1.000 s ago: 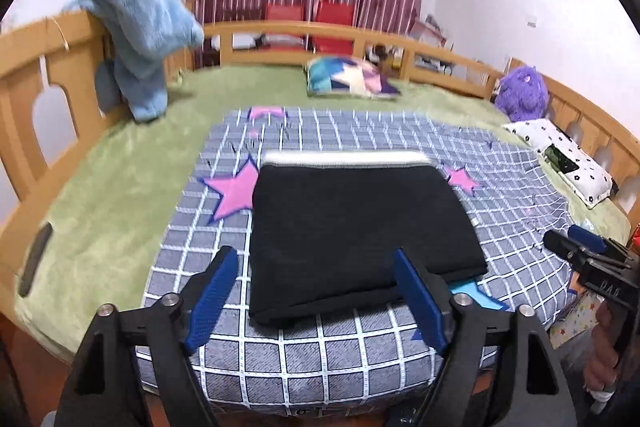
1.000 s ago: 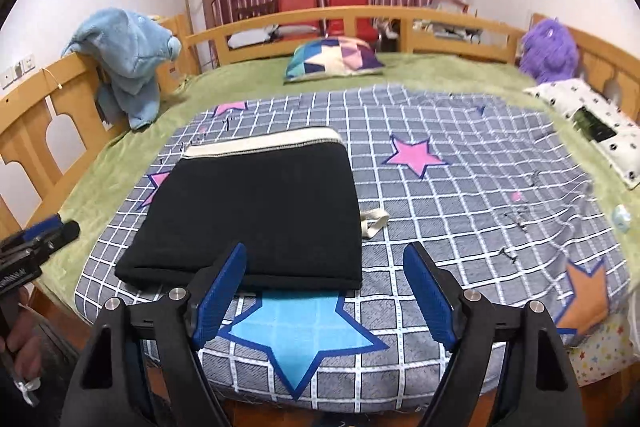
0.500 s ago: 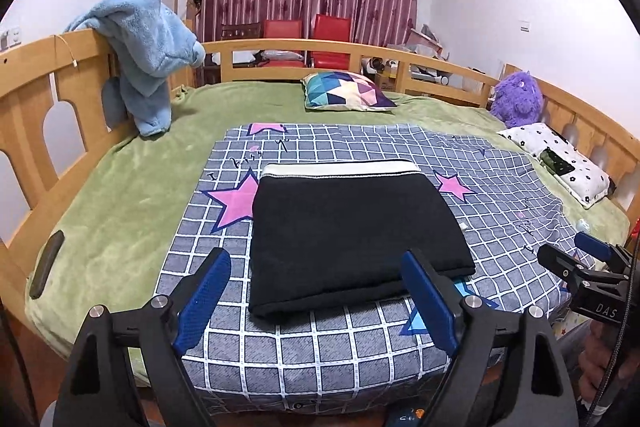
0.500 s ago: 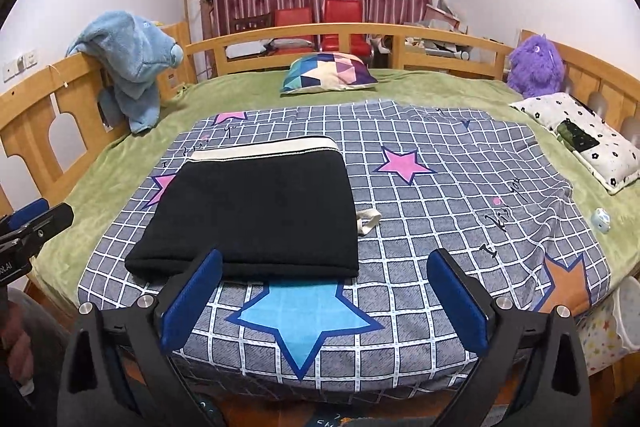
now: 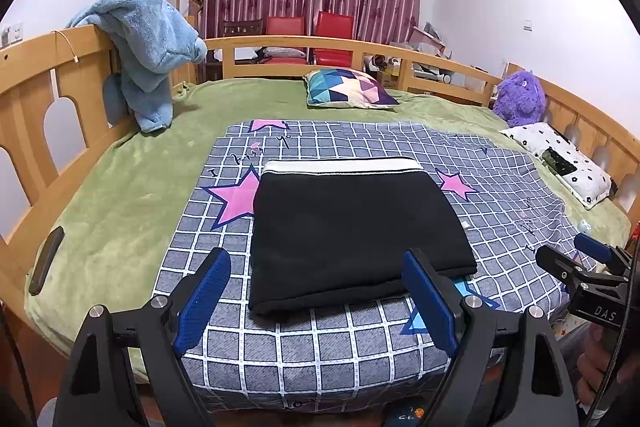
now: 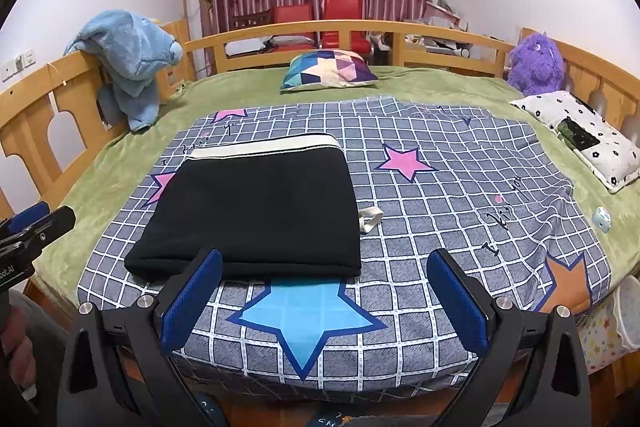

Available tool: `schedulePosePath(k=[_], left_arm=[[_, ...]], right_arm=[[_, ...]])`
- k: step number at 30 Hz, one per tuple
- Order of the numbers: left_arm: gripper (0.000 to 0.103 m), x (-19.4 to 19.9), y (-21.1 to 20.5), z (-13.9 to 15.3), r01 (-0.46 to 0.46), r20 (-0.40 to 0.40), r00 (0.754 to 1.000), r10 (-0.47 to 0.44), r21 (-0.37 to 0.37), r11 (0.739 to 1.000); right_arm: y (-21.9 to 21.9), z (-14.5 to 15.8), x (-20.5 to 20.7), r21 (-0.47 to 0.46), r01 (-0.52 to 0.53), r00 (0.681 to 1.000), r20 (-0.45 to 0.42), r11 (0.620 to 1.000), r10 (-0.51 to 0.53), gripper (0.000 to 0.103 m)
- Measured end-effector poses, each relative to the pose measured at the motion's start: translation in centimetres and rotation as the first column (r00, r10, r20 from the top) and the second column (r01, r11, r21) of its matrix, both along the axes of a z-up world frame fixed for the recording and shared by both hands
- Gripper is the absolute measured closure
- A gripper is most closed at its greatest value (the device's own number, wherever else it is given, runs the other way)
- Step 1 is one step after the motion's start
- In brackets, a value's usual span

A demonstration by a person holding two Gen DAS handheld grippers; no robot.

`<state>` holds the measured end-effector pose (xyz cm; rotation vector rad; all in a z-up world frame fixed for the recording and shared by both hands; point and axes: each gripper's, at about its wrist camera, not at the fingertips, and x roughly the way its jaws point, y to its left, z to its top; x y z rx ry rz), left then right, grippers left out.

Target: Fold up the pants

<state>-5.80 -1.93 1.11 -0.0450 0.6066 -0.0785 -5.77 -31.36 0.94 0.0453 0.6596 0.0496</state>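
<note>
The black pants (image 5: 352,231) lie folded into a flat rectangle on the grey checked sheet (image 5: 360,343), with a white waistband along the far edge. They also show in the right wrist view (image 6: 260,211), with a white drawstring loop (image 6: 370,219) sticking out at their right side. My left gripper (image 5: 316,299) is open and empty, held back from the pants' near edge. My right gripper (image 6: 324,295) is open and empty, over the blue star, right of the pants' near corner. Each gripper shows at the edge of the other's view.
The checked sheet lies on a green blanket (image 5: 132,195) on a bed with a wooden rail (image 5: 36,95). A blue plush (image 5: 148,43) hangs on the left rail. A patterned cushion (image 5: 348,89), purple plush (image 5: 520,99) and white pillow (image 5: 560,159) lie far and right. A dark phone (image 5: 46,259) lies left.
Both grippers have pulled back and up from the pants, so more of the bed shows. The pants have not moved.
</note>
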Motion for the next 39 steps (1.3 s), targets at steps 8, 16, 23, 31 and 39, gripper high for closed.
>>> schedulePosePath(k=[8, 16, 23, 31, 39], left_arm=[[0.016, 0.19, -0.13, -0.14, -0.011, -0.008, 1.000, 0.011, 0.012, 1.000], [0.016, 0.13, 0.03, -0.02, -0.015, -0.007, 1.000, 0.015, 0.011, 1.000], [0.016, 0.00, -0.02, 0.04, -0.013, -0.002, 1.000, 0.013, 0.011, 1.000], [0.016, -0.11, -0.10, -0.06, -0.013, 0.001, 1.000, 0.013, 0.013, 1.000], [0.016, -0.09, -0.04, -0.07, -0.014, 0.002, 1.000, 0.014, 0.013, 1.000]], right_arm=[[0.33, -0.07, -0.01, -0.005, -0.004, 1.000, 0.004, 1.000, 0.004, 0.002], [0.17, -0.19, 0.23, 0.001, 0.000, 1.000, 0.001, 1.000, 0.000, 0.002], [0.07, -0.29, 0.29, 0.007, 0.006, 1.000, -0.001, 1.000, -0.006, 0.002], [-0.10, -0.13, 0.26, 0.015, 0.009, 1.000, 0.000, 1.000, -0.009, 0.002], [-0.18, -0.21, 0.35, 0.014, 0.006, 1.000, 0.003, 1.000, -0.006, 0.002]])
